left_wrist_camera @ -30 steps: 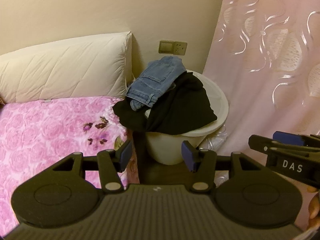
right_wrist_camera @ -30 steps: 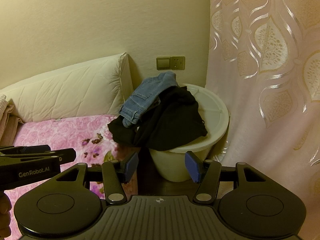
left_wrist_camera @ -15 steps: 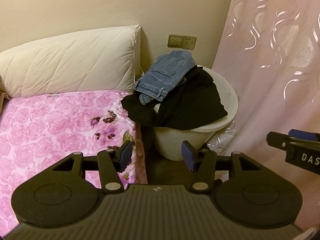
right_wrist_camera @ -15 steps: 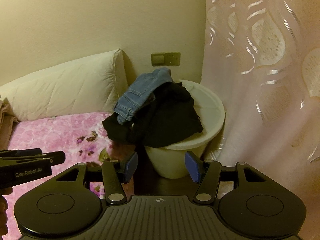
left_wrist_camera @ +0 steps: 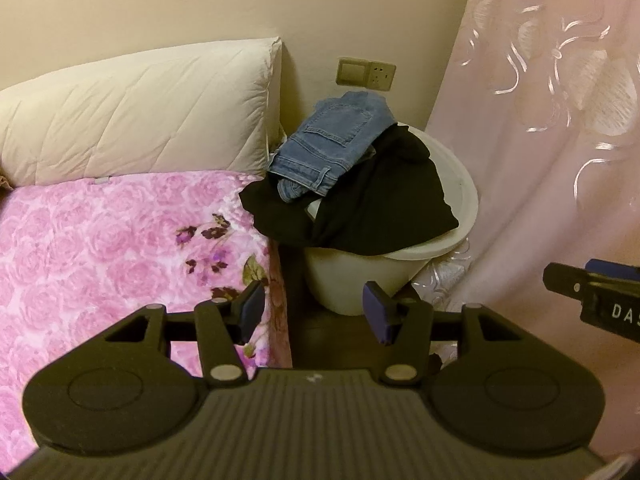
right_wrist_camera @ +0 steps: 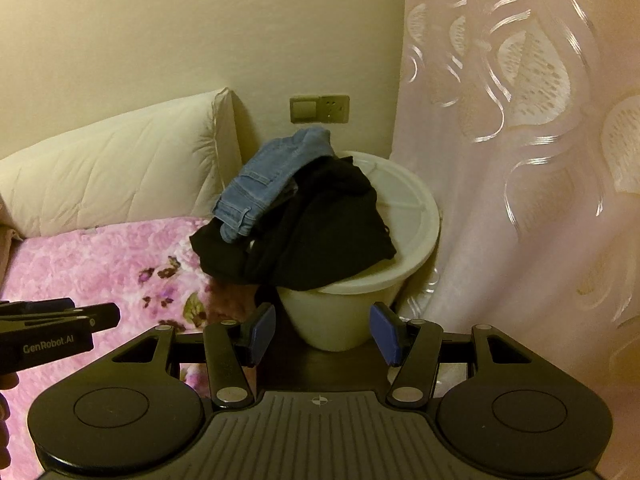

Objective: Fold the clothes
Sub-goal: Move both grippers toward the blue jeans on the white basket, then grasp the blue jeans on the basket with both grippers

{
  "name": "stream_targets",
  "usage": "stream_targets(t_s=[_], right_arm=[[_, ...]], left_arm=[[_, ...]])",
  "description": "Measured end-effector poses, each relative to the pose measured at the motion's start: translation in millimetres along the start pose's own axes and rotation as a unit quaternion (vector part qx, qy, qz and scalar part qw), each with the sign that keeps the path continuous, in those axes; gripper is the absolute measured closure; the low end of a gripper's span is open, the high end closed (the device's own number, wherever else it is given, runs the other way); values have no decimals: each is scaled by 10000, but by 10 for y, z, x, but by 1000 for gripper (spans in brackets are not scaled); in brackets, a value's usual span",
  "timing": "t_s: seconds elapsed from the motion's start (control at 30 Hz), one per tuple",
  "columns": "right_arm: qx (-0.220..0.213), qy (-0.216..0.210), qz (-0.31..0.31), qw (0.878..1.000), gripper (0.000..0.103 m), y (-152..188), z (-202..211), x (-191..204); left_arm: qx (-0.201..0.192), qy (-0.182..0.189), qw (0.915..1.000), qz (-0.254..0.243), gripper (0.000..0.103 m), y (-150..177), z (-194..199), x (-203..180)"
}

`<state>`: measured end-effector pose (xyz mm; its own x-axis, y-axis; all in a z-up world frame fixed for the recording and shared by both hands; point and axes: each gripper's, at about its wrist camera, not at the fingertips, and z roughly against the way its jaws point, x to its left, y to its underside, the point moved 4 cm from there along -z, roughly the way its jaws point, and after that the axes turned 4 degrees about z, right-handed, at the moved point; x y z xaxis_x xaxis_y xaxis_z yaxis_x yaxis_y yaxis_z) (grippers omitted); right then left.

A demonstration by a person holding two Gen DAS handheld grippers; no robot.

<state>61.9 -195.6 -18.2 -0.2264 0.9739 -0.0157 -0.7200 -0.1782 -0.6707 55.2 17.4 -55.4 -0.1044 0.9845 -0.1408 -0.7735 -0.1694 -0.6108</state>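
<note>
Blue jeans [left_wrist_camera: 332, 144] lie on top of a black garment [left_wrist_camera: 384, 196], both heaped on a white bucket [left_wrist_camera: 448, 248] beside the bed. They also show in the right wrist view: jeans [right_wrist_camera: 268, 184], black garment [right_wrist_camera: 328, 228], bucket [right_wrist_camera: 404, 208]. My left gripper [left_wrist_camera: 314, 312] is open and empty, held short of the bucket. My right gripper [right_wrist_camera: 324, 334] is open and empty, also short of the bucket. Each gripper shows at the edge of the other's view.
A bed with a pink floral blanket [left_wrist_camera: 100, 248] is at the left, with a white pillow [left_wrist_camera: 140, 112] against the wall. A pink patterned curtain [left_wrist_camera: 552, 120] hangs at the right. A wall socket [left_wrist_camera: 366, 74] is above the bucket.
Both grippers have shifted a little; the bucket and clothes now sit more to the right in the left view and more centred in the right view. Jaws stay open.
</note>
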Motion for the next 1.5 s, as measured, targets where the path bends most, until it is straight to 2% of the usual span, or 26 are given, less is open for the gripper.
stream_targets(t_s=[0.4, 0.63, 0.73, 0.97, 1.2, 1.37, 1.5], right_arm=[[29, 48, 101, 9999, 47, -66, -71, 24], [91, 26, 138, 9999, 46, -107, -146, 33], [120, 35, 109, 9999, 46, -117, -176, 19], [172, -25, 37, 9998, 46, -226, -374, -89], [256, -216, 67, 9994, 46, -510, -887, -185], [479, -448, 130, 9978, 47, -811, -1509, -286], [662, -565, 165, 9961, 47, -1130, -2016, -419]], left_arm=[[30, 76, 10000, 6, 53, -56, -57, 49], [48, 47, 9998, 204, 54, -50, -72, 221], [16, 101, 9996, 276, 59, -62, -74, 267], [-24, 82, 9983, 578, 60, -150, -225, 317], [82, -11, 9962, 867, 60, -374, -688, 346], [293, -139, 9927, 1157, 60, -662, -1248, 290], [507, -19, 9877, 1481, 59, -946, -1747, 251]])
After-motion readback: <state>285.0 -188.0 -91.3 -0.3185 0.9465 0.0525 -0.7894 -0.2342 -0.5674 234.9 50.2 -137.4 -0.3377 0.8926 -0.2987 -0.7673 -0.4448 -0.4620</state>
